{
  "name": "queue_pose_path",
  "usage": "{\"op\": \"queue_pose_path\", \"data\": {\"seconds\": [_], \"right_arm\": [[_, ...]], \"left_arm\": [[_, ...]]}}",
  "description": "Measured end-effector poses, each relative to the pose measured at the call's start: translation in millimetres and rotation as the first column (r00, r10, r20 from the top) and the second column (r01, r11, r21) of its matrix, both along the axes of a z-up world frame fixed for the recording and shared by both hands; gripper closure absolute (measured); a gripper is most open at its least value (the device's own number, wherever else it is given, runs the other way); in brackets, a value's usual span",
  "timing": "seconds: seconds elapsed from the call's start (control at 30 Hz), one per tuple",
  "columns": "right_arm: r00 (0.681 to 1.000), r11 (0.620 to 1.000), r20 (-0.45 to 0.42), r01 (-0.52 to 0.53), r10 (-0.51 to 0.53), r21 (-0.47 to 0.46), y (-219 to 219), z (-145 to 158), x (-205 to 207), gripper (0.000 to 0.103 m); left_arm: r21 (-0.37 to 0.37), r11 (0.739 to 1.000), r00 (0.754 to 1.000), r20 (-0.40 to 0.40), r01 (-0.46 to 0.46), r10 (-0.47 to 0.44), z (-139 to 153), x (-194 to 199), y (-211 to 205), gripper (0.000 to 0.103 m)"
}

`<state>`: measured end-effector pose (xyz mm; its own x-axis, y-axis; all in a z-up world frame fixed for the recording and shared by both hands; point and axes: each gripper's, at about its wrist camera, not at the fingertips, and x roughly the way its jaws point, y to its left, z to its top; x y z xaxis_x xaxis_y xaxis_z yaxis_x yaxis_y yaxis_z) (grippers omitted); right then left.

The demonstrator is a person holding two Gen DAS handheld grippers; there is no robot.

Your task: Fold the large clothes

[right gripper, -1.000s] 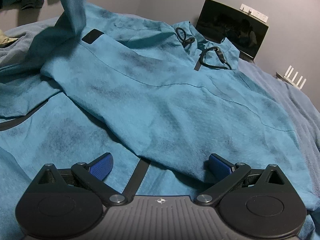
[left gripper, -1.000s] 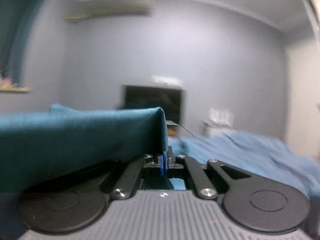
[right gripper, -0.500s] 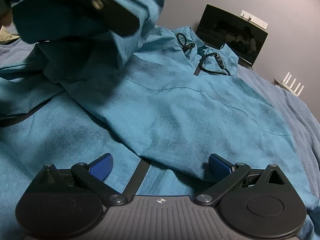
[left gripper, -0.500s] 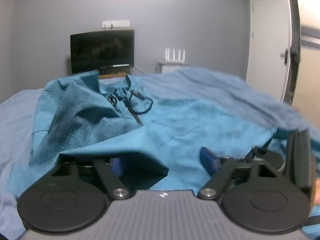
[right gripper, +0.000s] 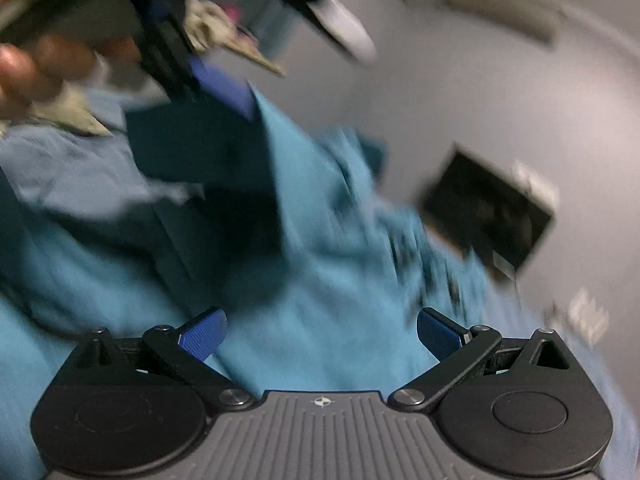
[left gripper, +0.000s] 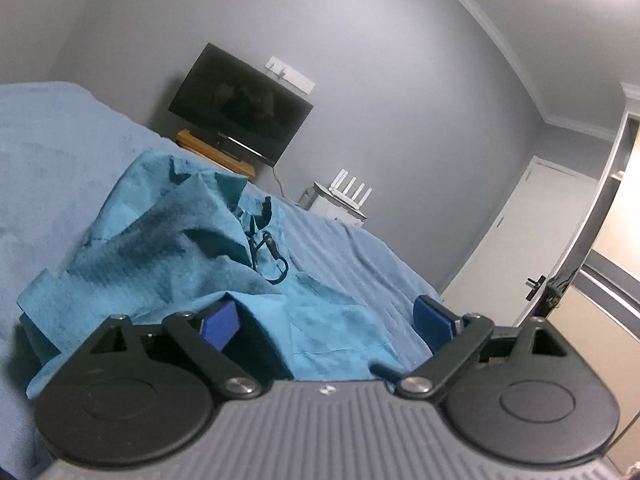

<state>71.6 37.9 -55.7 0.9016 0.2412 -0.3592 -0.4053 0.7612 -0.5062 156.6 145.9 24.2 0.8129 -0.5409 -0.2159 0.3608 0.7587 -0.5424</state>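
So my left gripper (left gripper: 326,320) has just been opening, pads clear, leaving the teal jacket (left gripper: 192,248) heaped mid-left on the bed (left gripper: 52,152). At lower centre, my right gripper (right gripper: 322,332) gapes too, empty, ready for another fold.

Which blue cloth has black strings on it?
The crumpled teal jacket, lying on the bed. Its black drawstrings loop near the collar. The paler blue bedspread beneath is plain.

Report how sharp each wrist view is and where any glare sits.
Left wrist view: sharp, teal jacket and TV crisp, ceiling glare top right, strong fisheye bending the walls. Right wrist view: heavy motion blur smearing jacket and TV; only the right gripper itself stays sharp.
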Motion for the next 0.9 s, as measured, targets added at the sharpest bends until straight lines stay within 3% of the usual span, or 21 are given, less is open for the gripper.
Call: {"op": "queue_pose_path", "data": {"seconds": [0.13, 0.17, 0.23, 0.3, 0.4, 0.47, 0.53, 0.6, 0.67, 0.73, 0.8, 0.87, 0.9], "right_arm": [[0.999, 0.998, 0.025, -0.039, 0.040, -0.041, 38, 7, 18, 0.001], [0.999, 0.997, 0.041, -0.032, 0.035, -0.071, 47, 4, 24, 0.007], [0.998, 0.992, 0.067, -0.005, 0.013, -0.124, 59, -4, 34, 0.034], [0.997, 0.991, 0.069, 0.037, -0.028, -0.132, 63, -7, 45, 0.076], [0.993, 0.993, 0.025, 0.119, -0.118, -0.007, 45, 0, 61, 0.094], [0.975, 0.969, -0.031, 0.223, -0.221, 0.109, 23, 6, 73, 0.098], [0.933, 0.900, -0.141, 0.358, -0.333, 0.249, -10, 10, 87, 0.098], [0.860, 0.782, -0.291, 0.504, -0.418, 0.367, -50, 5, 100, 0.097], [0.804, 0.700, -0.405, 0.585, -0.436, 0.409, -78, -6, 107, 0.092], [0.765, 0.656, -0.482, 0.629, -0.427, 0.417, -95, -20, 106, 0.078], [0.764, 0.656, -0.491, 0.628, -0.419, 0.418, -100, -27, 101, 0.049], [0.799, 0.718, -0.453, 0.577, -0.396, 0.390, -98, -27, 93, 0.031], [0.831, 0.773, -0.415, 0.524, -0.371, 0.356, -93, -25, 87, 0.026]], "left_arm": [[0.052, 0.998, 1.000, -0.001, 0.031, -0.030, -1, 2, -5, 0.011], [0.057, 0.998, 0.999, 0.005, 0.039, -0.039, 4, -1, -3, 0.011], [0.066, 0.996, 0.998, 0.017, 0.053, -0.054, 8, -2, -3, 0.011], [0.077, 0.995, 0.998, 0.022, 0.058, -0.060, 8, -1, -3, 0.011], [0.069, 0.996, 0.997, 0.046, 0.063, -0.066, 10, -4, 3, 0.011], [0.064, 0.997, 0.996, 0.078, 0.043, -0.048, 15, -8, 8, 0.011], [0.062, 0.998, 0.995, 0.101, 0.005, -0.012, 19, -11, 14, 0.011], [0.068, 0.996, 0.994, 0.102, -0.053, 0.046, 19, -12, 21, 0.011], [0.098, 0.986, 0.989, 0.075, -0.135, 0.128, 15, -7, 28, 0.011], [0.135, 0.964, 0.974, 0.017, -0.228, 0.228, 7, 1, 39, 0.011], [0.154, 0.941, 0.948, -0.060, -0.301, 0.313, -2, 10, 50, 0.011], [0.155, 0.915, 0.907, -0.145, -0.374, 0.395, -11, 19, 66, 0.011], [0.150, 0.903, 0.887, -0.184, -0.402, 0.425, -17, 22, 75, 0.011]]}}
